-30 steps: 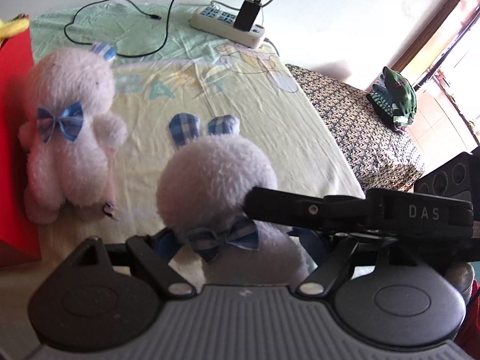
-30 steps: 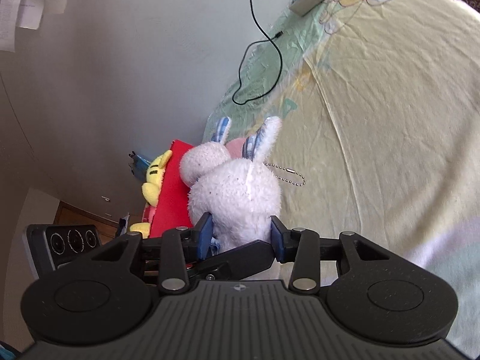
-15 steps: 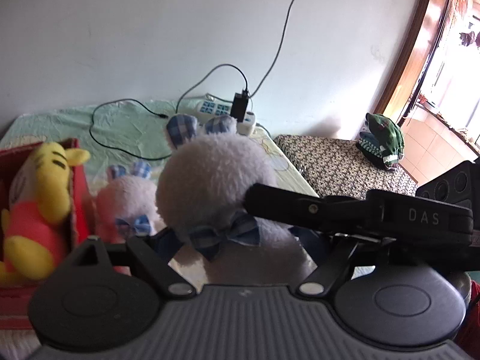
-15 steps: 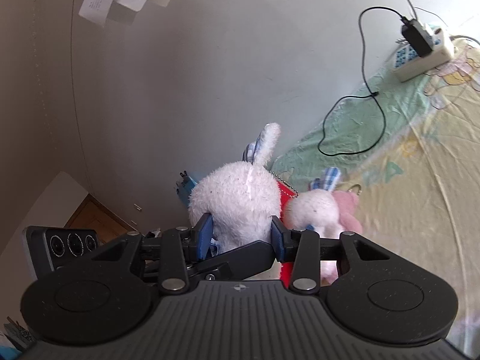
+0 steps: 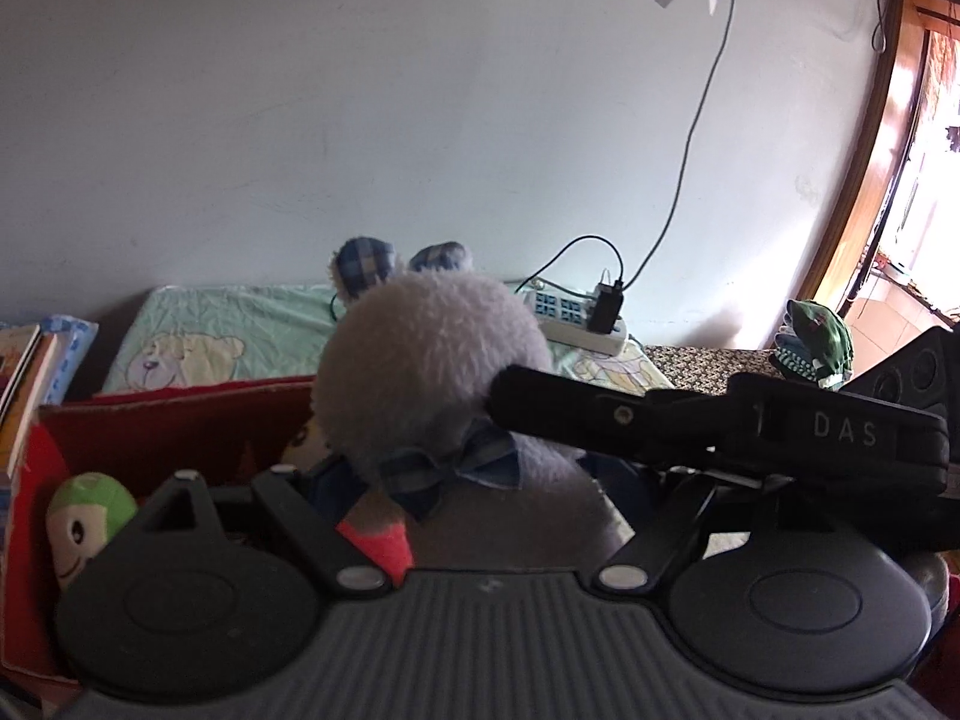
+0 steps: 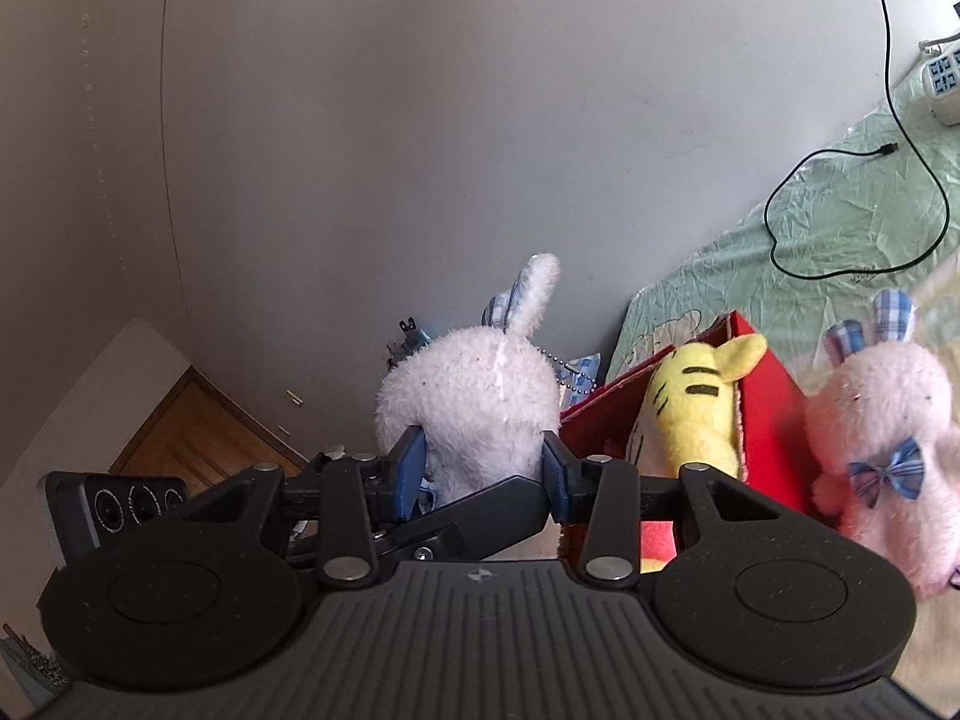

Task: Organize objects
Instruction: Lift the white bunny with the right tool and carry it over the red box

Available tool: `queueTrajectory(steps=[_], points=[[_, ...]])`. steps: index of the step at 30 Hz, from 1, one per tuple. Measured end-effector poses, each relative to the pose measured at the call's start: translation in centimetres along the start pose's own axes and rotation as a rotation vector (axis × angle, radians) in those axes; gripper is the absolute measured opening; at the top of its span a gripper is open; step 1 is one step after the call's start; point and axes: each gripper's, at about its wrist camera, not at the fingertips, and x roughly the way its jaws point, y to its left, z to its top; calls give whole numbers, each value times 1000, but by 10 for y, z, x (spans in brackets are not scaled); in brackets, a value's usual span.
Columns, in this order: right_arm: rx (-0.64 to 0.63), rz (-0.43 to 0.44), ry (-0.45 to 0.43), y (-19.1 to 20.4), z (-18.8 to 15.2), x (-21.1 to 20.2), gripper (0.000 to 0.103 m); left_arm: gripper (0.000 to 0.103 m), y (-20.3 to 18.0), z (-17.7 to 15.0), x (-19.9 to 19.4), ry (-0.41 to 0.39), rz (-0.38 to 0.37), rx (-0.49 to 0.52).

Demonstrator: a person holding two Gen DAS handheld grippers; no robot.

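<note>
Both grippers hold the same white plush rabbit [image 5: 429,372] with checked blue ears and bow, lifted over the red box [image 5: 180,420]. My left gripper [image 5: 462,480] is shut on its body below the bow. My right gripper [image 6: 483,468] is shut on it [image 6: 474,396] from behind, and crosses the left wrist view as a black bar. A pink rabbit [image 6: 882,438] with a blue bow lies on the bed to the right of the red box [image 6: 774,414]. A yellow striped plush [image 6: 696,408] sits inside the box.
A green-headed doll [image 5: 90,516] lies in the box's left end. Books [image 5: 24,372] stand left of the box. A power strip [image 5: 576,318] with cables lies on the bedsheet [image 6: 840,228] by the wall. A patterned side surface holds green cloth [image 5: 816,342].
Both grippers carried the white rabbit up and left, from beside the pink rabbit on the bed to above the red box. Both grips stayed shut.
</note>
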Motion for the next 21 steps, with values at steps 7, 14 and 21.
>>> queueTrajectory(steps=[7, 14, 21], points=[[21, -153, 47, -2, -14, 53, 35, 82, 58, -12, 12, 60, 36, -46], [-4, -268, 109, -17, -23, 91, 31, 82, 98, -29, 36, 142, 31, -99], [-75, -303, 130, -7, -32, 106, 30, 82, 114, -34, 37, 148, 46, -102]])
